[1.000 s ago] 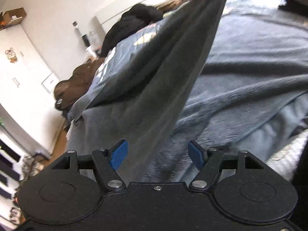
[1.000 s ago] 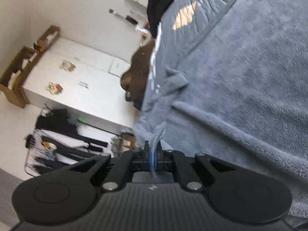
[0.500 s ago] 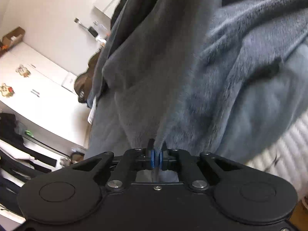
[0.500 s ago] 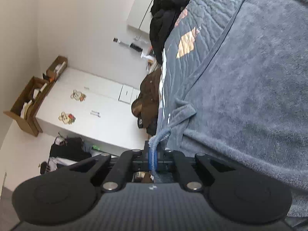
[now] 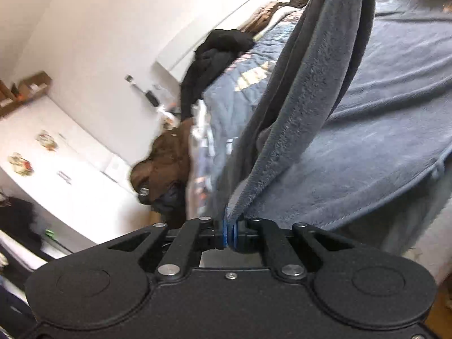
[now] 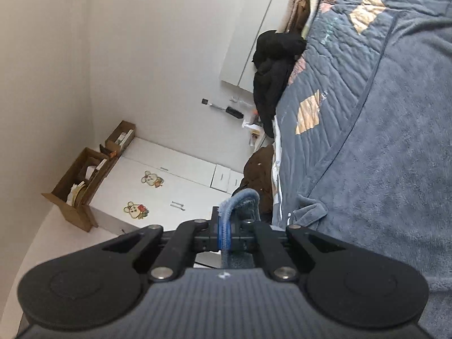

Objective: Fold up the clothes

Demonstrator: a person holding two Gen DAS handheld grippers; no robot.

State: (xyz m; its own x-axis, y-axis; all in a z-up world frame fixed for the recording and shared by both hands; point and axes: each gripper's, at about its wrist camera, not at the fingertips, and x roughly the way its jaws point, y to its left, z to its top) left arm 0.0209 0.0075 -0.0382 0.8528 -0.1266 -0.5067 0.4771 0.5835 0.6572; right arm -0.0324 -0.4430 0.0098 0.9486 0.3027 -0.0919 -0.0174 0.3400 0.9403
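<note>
A grey-blue fleece garment (image 5: 308,90) hangs as a taut band from the top of the left wrist view down to my left gripper (image 5: 231,233), which is shut on its lower edge. More of the same fleece (image 5: 381,130) lies spread over the bed. In the right wrist view my right gripper (image 6: 224,233) is shut on a folded edge of the fleece garment (image 6: 240,200), which loops up out of the blue pads. The wide body of the fleece (image 6: 395,169) covers the bed to the right.
A quilted blue bedspread (image 6: 339,65) covers the bed. A black garment (image 6: 271,65) and a brown one (image 6: 257,172) lie heaped at the bed's edge. White cabinets (image 6: 169,189) with animal stickers and cardboard boxes (image 6: 82,180) stand by the wall.
My left gripper went from open around the hanging fleece to shut on its edge, then rose with it. The right gripper, still shut on the fleece, lifted and swung, showing more wall and cabinets.
</note>
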